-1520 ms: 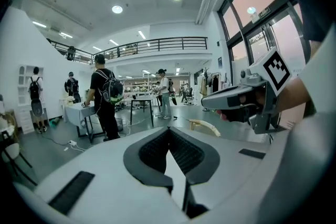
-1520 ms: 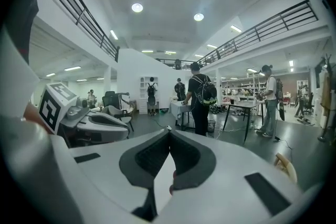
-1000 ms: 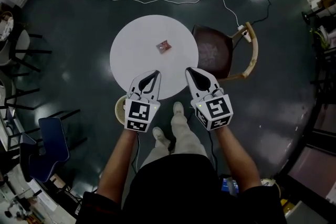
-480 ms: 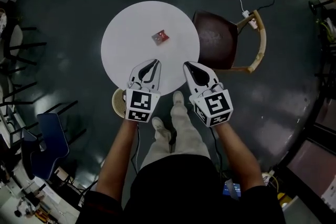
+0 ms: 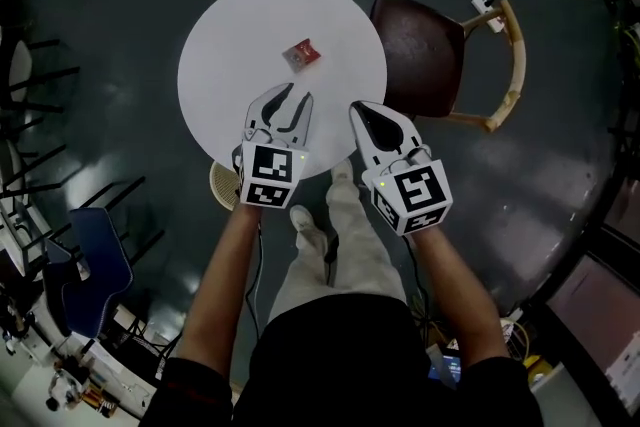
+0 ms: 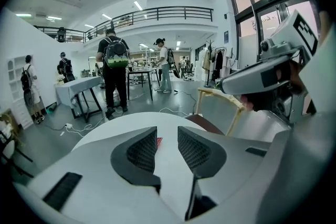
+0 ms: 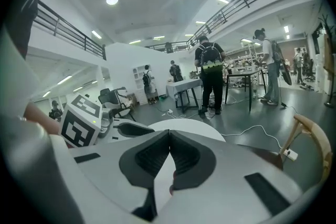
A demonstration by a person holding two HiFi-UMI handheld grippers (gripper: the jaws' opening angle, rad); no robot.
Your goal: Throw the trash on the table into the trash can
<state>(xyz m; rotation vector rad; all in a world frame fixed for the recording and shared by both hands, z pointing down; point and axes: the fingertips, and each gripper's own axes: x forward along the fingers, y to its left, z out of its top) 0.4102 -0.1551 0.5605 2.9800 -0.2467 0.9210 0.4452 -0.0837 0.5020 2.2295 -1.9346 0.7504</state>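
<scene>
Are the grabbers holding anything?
Nothing is held. The left gripper, jaws just opening, has nothing between them; the right gripper is shut and empty. The red wrapper lies on the table.

A wooden chair [image 5: 425, 55] with a brown seat stands at right; a blue chair [image 5: 100, 265] sits near left.

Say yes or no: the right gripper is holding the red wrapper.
No: the right gripper is shut and empty, while the red wrapper lies on the table.
</scene>
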